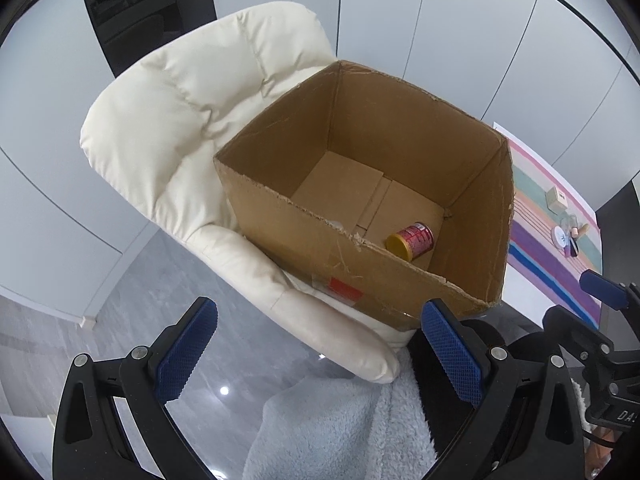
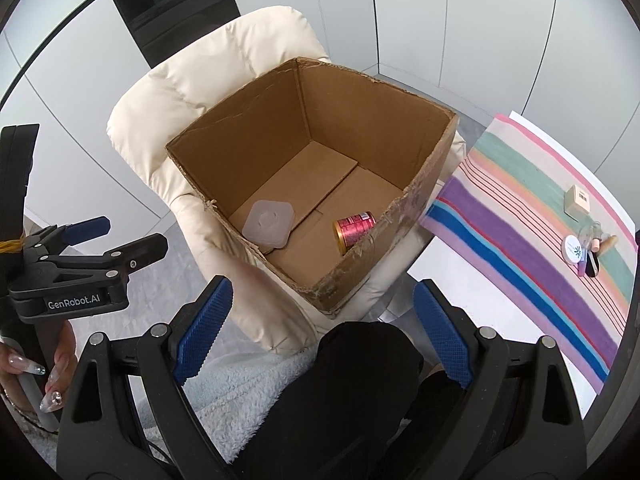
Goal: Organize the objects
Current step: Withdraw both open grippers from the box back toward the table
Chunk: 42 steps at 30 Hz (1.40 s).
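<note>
Inside the cardboard box (image 2: 256, 132), on its floor: a small red can (image 2: 354, 227) with a gold end, lying on its side near the right wall, and a translucent square plastic container (image 2: 267, 222) against the near-left wall. Box itself resting on the seat of a cream padded chair (image 2: 168, 104).

Right of the box, on the striped cloth of the desk (image 2: 500, 208): a small cream carton (image 2: 577, 199), a round white lid-like disc (image 2: 575, 249), and a few little items too small to name. Probably all light and stiff; the disc thin and smooth, likely slippery, best taken across its edge; the carton across two flat sides.

Left gripper (image 1: 320, 356): jaws wide apart, nothing between, nothing touched. Right gripper (image 2: 322, 328): jaws also wide apart and empty, above the lap, near the front corner of the box.
</note>
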Tool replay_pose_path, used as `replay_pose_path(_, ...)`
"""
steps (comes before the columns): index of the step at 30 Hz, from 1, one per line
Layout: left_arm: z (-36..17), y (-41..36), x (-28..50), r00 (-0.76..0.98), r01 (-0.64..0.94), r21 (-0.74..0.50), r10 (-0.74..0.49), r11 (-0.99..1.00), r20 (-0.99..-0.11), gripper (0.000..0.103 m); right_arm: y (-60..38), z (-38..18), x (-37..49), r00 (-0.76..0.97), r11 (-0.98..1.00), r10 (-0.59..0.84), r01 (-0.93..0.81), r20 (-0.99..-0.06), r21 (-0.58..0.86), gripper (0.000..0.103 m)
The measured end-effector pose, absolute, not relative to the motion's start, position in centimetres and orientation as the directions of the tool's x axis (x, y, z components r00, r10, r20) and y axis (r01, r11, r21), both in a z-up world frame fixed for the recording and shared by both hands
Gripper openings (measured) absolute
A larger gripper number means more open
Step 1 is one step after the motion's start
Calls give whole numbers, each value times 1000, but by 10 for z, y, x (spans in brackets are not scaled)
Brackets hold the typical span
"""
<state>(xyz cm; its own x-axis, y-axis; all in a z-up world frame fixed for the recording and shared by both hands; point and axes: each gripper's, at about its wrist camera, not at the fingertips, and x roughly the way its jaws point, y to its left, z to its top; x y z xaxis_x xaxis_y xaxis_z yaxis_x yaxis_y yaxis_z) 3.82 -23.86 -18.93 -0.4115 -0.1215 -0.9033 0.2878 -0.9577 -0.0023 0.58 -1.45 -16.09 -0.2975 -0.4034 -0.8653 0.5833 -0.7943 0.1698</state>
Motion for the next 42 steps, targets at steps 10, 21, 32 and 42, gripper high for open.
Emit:
replay_pose_path(10, -192, -225, 31, -422, 230, 8, -107, -973, -900, 103, 11, -153, 4, -337, -828, -399, 531, -853, 177, 94)
replay_pose_path(21, -191, -172, 5, -453, 89, 0, -40, -996, -891, 103, 64, -148, 0, -401, -891, -346, 423, -848, 163, 94)
replay_pose_path(32, -188, -82, -22, -481, -100, 27, 25, -995, -876, 103, 154, -140, -2, -474, -958, -253, 242, -843, 151, 94)
replay_pose_path(42, -188, 1, -34, -479, -257, 53, 80, -965, -874, 103, 243, -140, 3, -513, -987, -160, 59, -844, 152, 94)
